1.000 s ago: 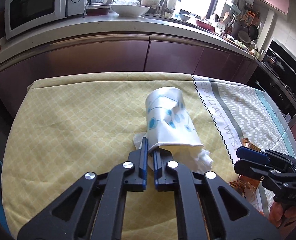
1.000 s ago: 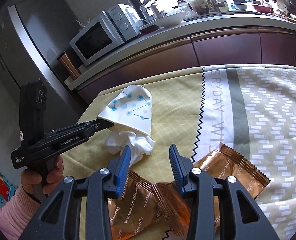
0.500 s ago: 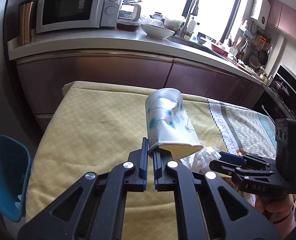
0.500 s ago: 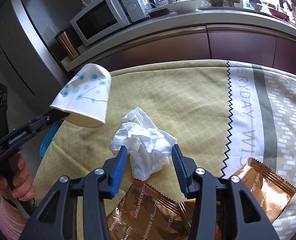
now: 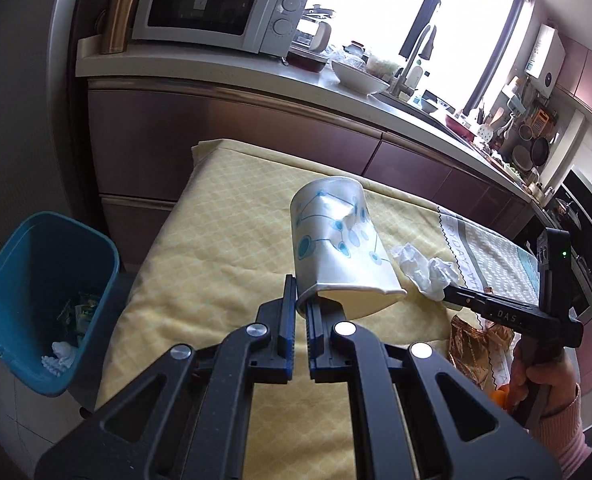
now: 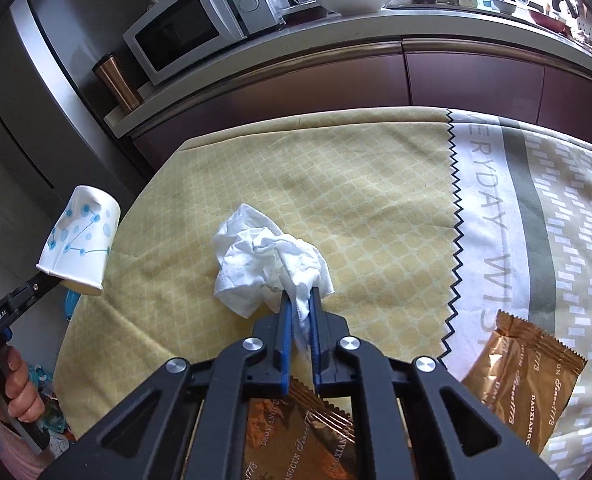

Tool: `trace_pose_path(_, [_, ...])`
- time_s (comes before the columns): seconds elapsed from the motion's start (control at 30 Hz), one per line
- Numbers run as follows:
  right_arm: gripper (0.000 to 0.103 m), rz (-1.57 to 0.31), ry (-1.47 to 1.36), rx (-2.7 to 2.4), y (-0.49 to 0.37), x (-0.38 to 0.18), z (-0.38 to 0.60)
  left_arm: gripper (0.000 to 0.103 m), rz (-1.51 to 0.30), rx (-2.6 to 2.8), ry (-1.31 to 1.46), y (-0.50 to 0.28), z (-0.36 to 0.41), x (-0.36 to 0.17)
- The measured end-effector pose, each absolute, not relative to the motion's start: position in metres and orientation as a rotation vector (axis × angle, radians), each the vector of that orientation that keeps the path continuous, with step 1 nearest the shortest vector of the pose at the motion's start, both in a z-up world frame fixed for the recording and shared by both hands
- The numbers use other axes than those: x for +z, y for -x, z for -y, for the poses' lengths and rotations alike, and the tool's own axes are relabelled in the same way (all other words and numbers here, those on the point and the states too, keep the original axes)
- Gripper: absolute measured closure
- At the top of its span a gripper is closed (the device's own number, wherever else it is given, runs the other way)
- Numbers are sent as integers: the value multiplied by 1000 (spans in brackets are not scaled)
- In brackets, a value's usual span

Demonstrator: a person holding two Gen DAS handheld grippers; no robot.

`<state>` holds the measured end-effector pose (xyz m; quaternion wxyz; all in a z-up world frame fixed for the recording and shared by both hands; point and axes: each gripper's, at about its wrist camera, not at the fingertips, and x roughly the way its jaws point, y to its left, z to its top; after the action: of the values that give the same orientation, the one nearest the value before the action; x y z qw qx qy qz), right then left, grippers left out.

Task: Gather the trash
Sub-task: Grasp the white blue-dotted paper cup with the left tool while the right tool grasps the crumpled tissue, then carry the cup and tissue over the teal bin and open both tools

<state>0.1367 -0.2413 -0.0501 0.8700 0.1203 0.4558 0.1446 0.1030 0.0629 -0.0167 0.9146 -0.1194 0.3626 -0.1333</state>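
Note:
My left gripper (image 5: 300, 300) is shut on the rim of a crushed white paper cup (image 5: 336, 248) with blue dots, held up over the table's left part. The same cup (image 6: 81, 240) shows at the left of the right wrist view, past the table's edge. My right gripper (image 6: 299, 300) is shut on a crumpled white tissue (image 6: 255, 264) that lies on the yellow tablecloth (image 6: 336, 184). That tissue (image 5: 424, 270) also shows beside the cup in the left wrist view. A blue trash bin (image 5: 35, 280) stands on the floor left of the table, with scraps inside.
Two copper-coloured snack wrappers lie near the table's front, one (image 6: 524, 376) at the right and one (image 6: 296, 432) under my right gripper. Behind the table runs a kitchen counter (image 5: 255, 80) with a microwave (image 5: 211, 4) and a white bowl (image 5: 360, 78).
The left gripper carried the cup up and leftward, off the tissue, and the bin came into view. The right gripper moved onto the tissue and closed its jaws on it.

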Motion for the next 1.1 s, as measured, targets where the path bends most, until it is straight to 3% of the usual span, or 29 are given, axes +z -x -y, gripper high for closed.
trace_pose_path(0.7, [98, -752, -213, 418, -97, 24, 220, 98, -713, -186, 292, -46, -132, -13])
trace_pose_path(1.1, [98, -759, -226, 590, -80, 23, 164, 98, -674, -140, 320, -24, -159, -6])
